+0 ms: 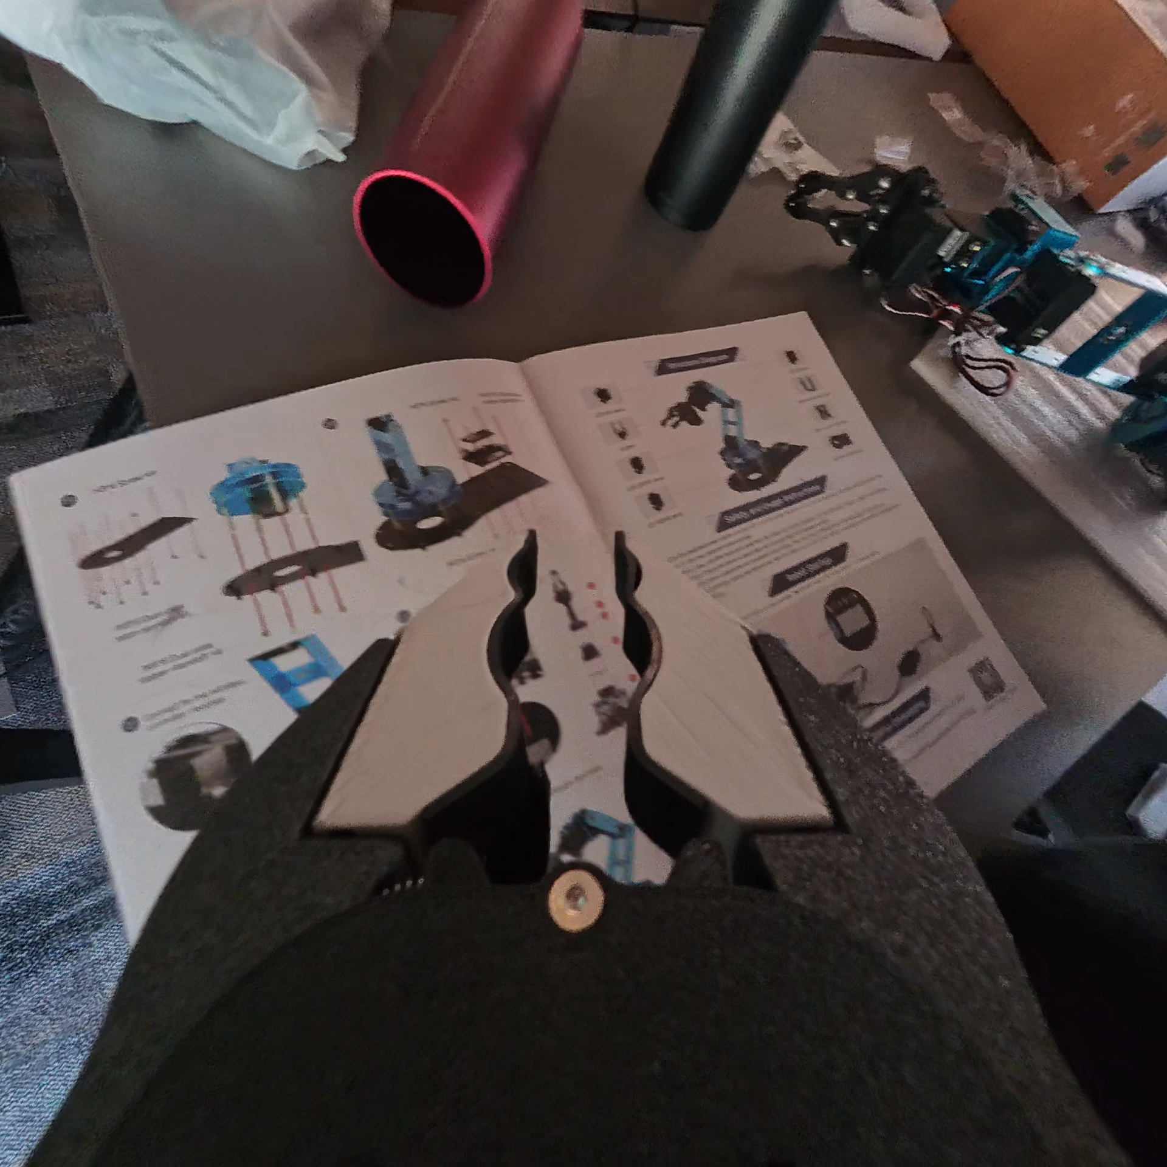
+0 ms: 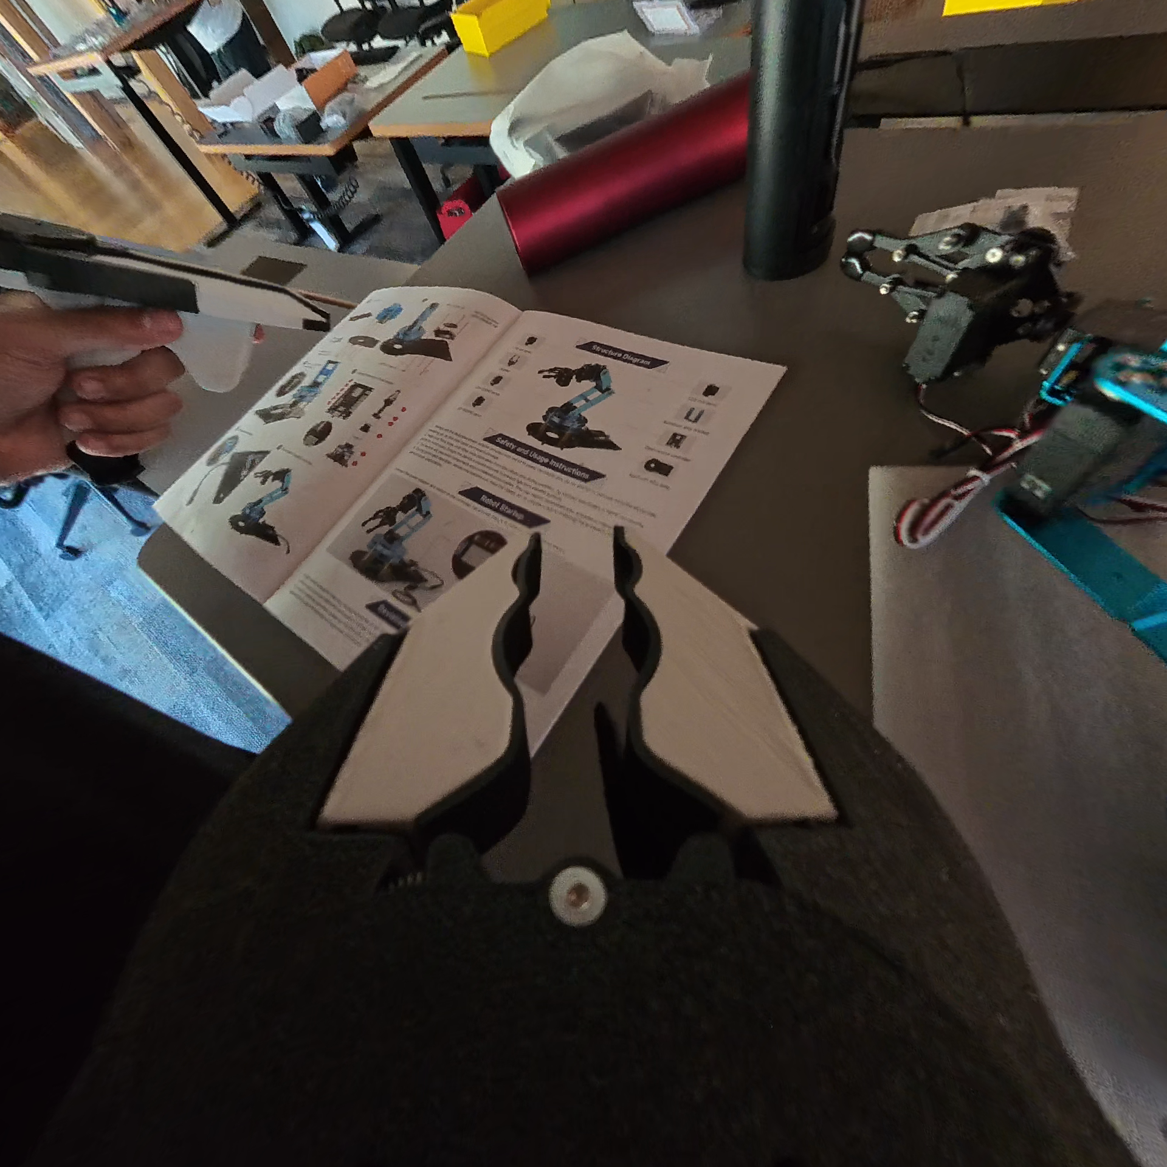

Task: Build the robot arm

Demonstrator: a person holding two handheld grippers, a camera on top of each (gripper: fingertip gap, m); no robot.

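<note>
An open illustrated booklet (image 1: 353, 543) lies flat on the dark table (image 1: 252, 290); it also shows in the right wrist view (image 2: 505, 417). My left gripper (image 1: 576, 542) is open and empty, hovering above the booklet's middle fold. My right gripper (image 2: 576, 542) is open and empty, above the booklet's near right corner. The left gripper (image 2: 303, 316) also shows in the right wrist view, held by a hand (image 2: 82, 391) over the booklet's left page.
A red tube (image 1: 467, 145) lies behind the booklet, a black cylinder (image 1: 726, 107) stands beside it. A small black-and-blue robot arm (image 2: 1010, 353) with wires sits at the right on a grey mat (image 2: 985, 726). White wrapping (image 1: 189, 69) lies at the back left. Other desks (image 2: 404, 107) stand beyond. The gap from one gripper's tips to the other's is roughly 25 centimetres.
</note>
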